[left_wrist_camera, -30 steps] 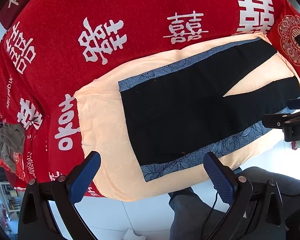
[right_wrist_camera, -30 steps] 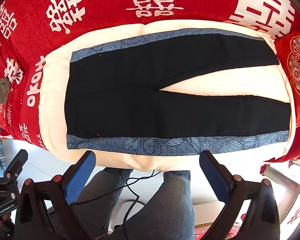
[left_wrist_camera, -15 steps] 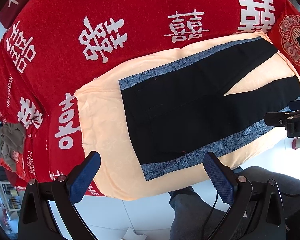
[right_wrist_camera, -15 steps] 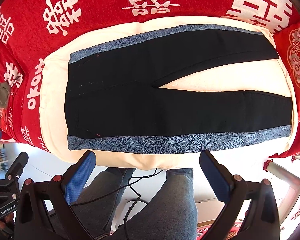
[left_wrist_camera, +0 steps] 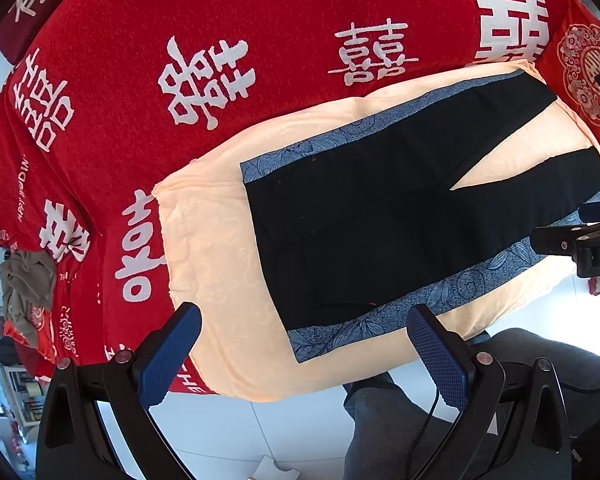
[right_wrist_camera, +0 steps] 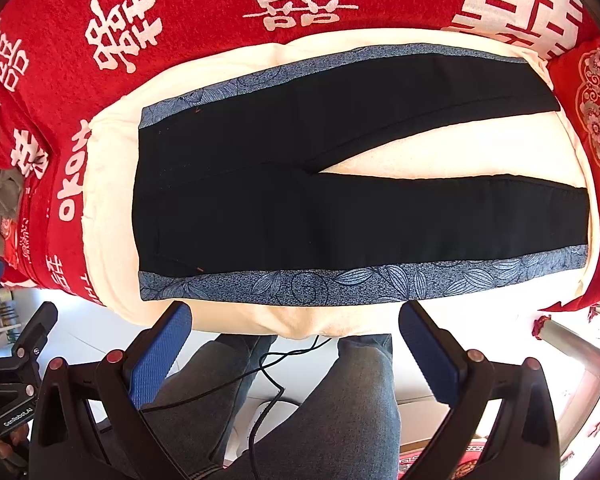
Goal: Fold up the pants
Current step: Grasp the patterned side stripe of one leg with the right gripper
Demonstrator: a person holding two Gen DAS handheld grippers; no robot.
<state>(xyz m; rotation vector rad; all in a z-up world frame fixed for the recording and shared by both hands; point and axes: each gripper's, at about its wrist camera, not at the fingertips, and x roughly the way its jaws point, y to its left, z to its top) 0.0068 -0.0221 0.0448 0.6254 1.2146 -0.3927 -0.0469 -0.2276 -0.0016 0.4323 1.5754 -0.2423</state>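
Note:
Black pants with blue leaf-patterned side stripes lie flat on a cream cushion. The waist is at the left and the two legs spread apart toward the right. My left gripper hovers open above the cushion's near edge by the waist corner, holding nothing. Over the near edge below the lower side stripe, my right gripper is open and empty too. The right gripper's body shows at the right edge of the left wrist view.
A red blanket with white characters covers the bed around the cushion. A person's legs in grey jeans and a black cable are below the grippers. A crumpled olive cloth lies at the far left. White floor lies beneath.
Both grippers have drifted slightly, so the pants sit a little lower and nearer in each view. Both stay open and the pants have not been touched.

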